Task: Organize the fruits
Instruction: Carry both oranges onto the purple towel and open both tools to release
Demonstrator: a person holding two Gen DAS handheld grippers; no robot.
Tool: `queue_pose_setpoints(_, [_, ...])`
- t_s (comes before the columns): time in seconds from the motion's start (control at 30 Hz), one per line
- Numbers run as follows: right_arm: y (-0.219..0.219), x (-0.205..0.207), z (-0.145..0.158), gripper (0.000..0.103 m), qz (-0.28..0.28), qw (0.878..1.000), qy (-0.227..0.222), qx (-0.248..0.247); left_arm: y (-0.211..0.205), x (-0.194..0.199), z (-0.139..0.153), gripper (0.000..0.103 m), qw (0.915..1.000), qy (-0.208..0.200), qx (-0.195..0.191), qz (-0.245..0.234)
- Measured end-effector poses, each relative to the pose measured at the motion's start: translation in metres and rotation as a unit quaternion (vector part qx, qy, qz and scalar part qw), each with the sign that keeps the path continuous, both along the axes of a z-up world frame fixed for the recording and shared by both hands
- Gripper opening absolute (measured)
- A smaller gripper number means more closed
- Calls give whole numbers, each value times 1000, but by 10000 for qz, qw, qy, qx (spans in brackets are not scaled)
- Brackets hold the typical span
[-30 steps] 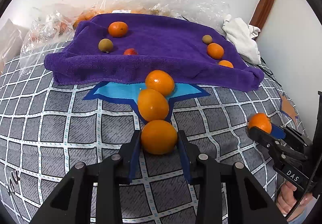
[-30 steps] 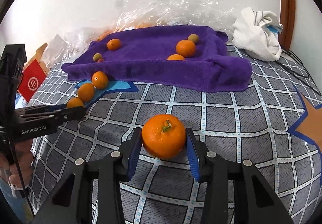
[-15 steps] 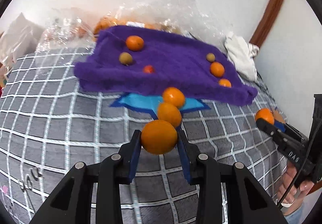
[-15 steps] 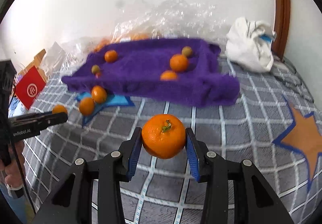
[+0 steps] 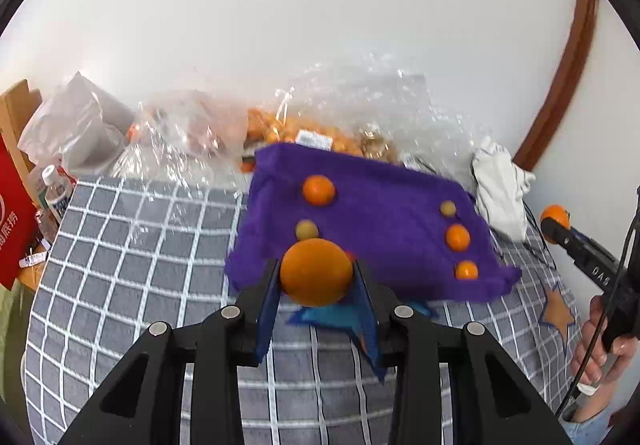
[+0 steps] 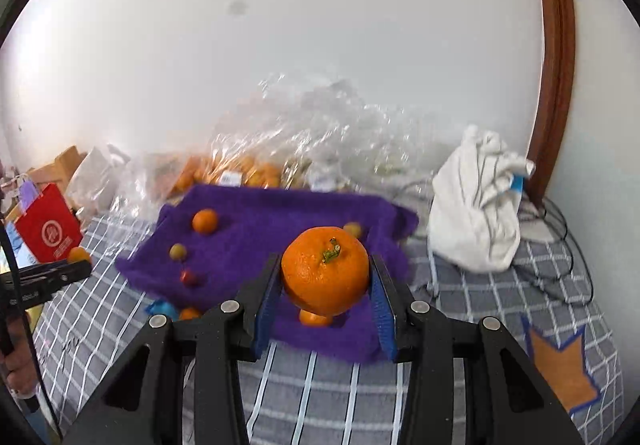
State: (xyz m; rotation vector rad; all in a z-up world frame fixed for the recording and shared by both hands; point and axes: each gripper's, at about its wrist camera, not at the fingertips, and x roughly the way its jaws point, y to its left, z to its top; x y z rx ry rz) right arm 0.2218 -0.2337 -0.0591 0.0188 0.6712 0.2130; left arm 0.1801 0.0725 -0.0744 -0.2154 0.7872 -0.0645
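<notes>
My left gripper (image 5: 316,277) is shut on a smooth orange (image 5: 315,270), held in the air before the near edge of the purple towel (image 5: 380,221). My right gripper (image 6: 325,285) is shut on a bigger orange (image 6: 325,274) with a green stalk, also lifted above the bed. On the towel lie a tangerine (image 5: 318,190), a small green fruit (image 5: 306,230), and on the right another green fruit (image 5: 448,208) with two small oranges (image 5: 457,237). A small red fruit (image 6: 189,277) sits near the towel's left front. Each gripper shows at the other view's edge, orange at its tip (image 5: 555,217).
The bed has a grey checked cover (image 5: 132,245) with a blue star patch (image 5: 328,315) and an orange star (image 6: 560,361). Clear plastic bags of fruit (image 5: 304,129) lie behind the towel. A white cloth bundle (image 6: 480,205) sits right; a red bag (image 6: 50,229) stands left.
Both grippers rose off the bed with their oranges and tilted up toward the towel and wall. The two oranges on the blue star are now hidden behind the left gripper.
</notes>
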Motion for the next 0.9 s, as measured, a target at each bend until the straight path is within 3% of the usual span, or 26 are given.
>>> queue_pose_setpoints(0.37, [-2,57,-48,42,20,9990,384,230,5,55,-9,34,9995,-21,-101,288])
queue_pose_setpoints(0.77, [-20,71,-84,42,29,9950,810,586,8,84,-56,34,9986,1,-373,388])
queue_pose_setpoints(0.9, [-17,73,-93,42,47,9941,960,495,9,86,-64,34,9986,105,-419,320])
